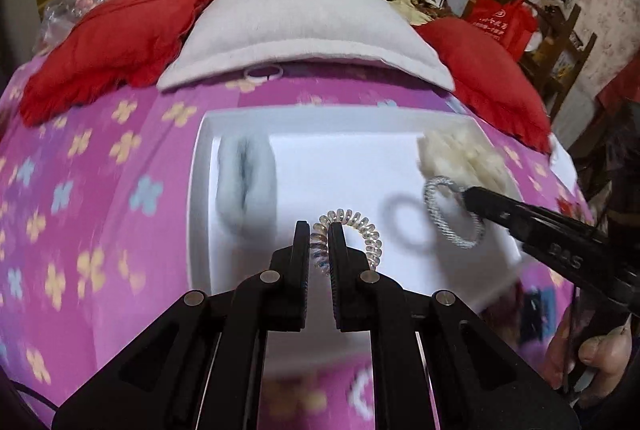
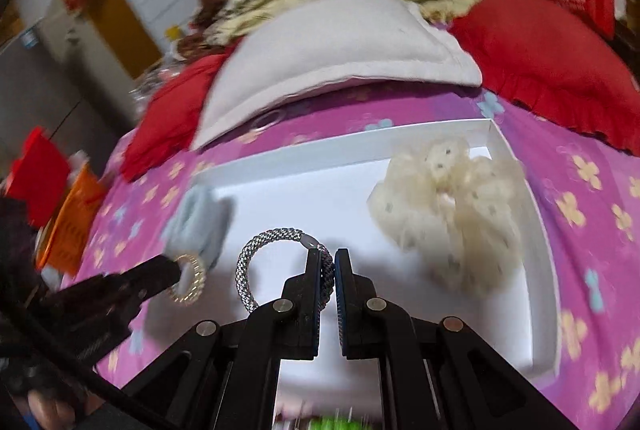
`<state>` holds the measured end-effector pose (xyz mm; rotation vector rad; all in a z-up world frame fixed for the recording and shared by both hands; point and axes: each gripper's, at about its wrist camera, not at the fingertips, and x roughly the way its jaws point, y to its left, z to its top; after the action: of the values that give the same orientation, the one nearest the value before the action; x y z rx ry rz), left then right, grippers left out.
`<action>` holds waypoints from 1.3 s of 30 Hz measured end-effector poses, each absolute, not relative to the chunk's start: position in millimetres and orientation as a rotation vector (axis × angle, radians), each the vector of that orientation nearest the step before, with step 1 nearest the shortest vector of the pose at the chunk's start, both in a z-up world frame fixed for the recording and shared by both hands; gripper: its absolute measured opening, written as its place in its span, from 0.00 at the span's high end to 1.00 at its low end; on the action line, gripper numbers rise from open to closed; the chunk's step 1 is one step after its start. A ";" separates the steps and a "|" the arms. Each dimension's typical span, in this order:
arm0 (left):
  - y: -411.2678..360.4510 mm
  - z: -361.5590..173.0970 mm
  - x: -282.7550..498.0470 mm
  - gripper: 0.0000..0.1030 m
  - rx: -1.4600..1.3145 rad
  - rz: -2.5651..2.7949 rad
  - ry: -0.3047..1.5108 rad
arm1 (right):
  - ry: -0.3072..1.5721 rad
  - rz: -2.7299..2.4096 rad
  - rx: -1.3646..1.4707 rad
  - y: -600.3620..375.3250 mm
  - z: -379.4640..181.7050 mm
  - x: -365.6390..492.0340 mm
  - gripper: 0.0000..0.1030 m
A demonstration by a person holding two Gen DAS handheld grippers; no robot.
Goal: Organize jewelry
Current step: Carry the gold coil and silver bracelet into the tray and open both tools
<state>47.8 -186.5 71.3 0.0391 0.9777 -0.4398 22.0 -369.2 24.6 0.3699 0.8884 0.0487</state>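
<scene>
My left gripper [image 1: 319, 232] is shut on a clear spiral hair tie [image 1: 362, 230] and holds it over the white tray [image 1: 196, 190]. It also shows in the right wrist view [image 2: 188, 280]. My right gripper [image 2: 328, 258] is shut on a silver braided hair tie [image 2: 260, 246], also above the tray [image 2: 536, 214]; the tie shows in the left wrist view [image 1: 452, 214] with its shadow on the tray floor. A pale blue scrunchie [image 1: 246, 186] lies at the tray's left, and a cream scrunchie [image 2: 448, 214] lies at its right.
The tray lies on a pink flowered bedspread [image 1: 100, 190]. A white pillow [image 1: 296, 26] and red cushions [image 1: 108, 46] lie behind it. A small white ring [image 1: 263, 72] sits by the pillow's edge. Orange and red packets [image 2: 68, 226] lie at the left.
</scene>
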 end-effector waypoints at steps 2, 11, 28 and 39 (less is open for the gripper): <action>-194.9 64.0 67.9 0.92 0.056 -0.421 0.979 | 0.907 0.025 0.386 -376.1 15.3 42.5 0.94; -193.8 44.7 105.2 0.73 0.010 -0.419 1.000 | 0.925 0.003 0.463 -396.5 3.9 66.3 0.93; -129.0 63.7 -53.2 0.46 -0.227 -0.471 1.025 | 0.860 0.098 0.562 -400.8 10.6 -124.1 0.49; -188.7 31.2 -66.8 0.75 -0.014 -0.486 1.040 | 0.824 0.121 0.512 -383.1 5.3 -168.0 0.49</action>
<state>-66.8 -188.7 31.2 -0.0145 1.0398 -0.4857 -168.0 -383.1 5.3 0.5124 0.8240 0.1206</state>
